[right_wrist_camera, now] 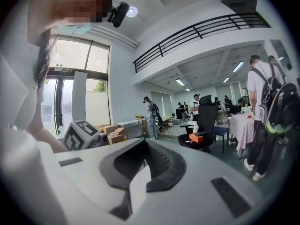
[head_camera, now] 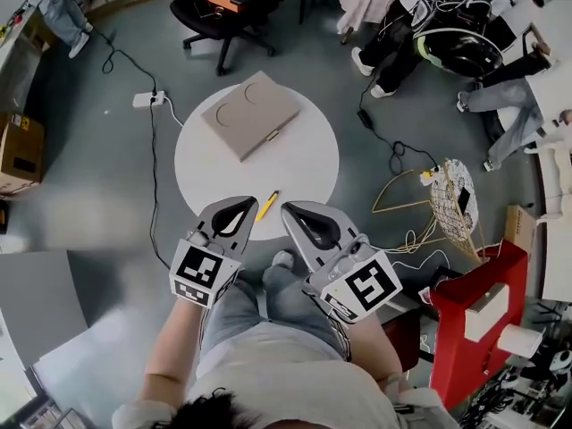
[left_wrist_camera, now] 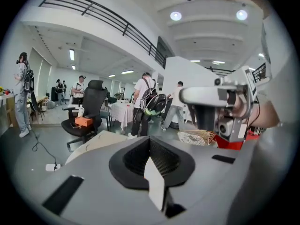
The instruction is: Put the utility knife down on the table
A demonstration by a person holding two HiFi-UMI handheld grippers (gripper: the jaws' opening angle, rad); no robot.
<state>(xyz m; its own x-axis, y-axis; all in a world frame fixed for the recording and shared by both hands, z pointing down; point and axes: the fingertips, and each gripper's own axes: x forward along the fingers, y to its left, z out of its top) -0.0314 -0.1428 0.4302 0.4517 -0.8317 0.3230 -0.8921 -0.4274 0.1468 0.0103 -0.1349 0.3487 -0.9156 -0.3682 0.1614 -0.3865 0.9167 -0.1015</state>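
Grey office floor surrounds a round white table (head_camera: 304, 177). A flat beige case (head_camera: 250, 114) lies on its far half, and the yellow utility knife (head_camera: 267, 206) lies at its near edge, held by neither gripper. The left gripper (head_camera: 248, 204) and right gripper (head_camera: 290, 209) flank the knife, each with its jaws pressed together on nothing. Their marker cubes (head_camera: 198, 269) carry black-and-white square patterns. A cardboard box (head_camera: 20, 150) on the left bears a yellow label too small to read.

Yellow utility knife (head_camera: 267, 206), white round table (head_camera: 304, 164), tan box (head_camera: 249, 114), grey floor (head_camera: 107, 177), red cabinet (head_camera: 465, 329), black chair (head_camera: 214, 12)
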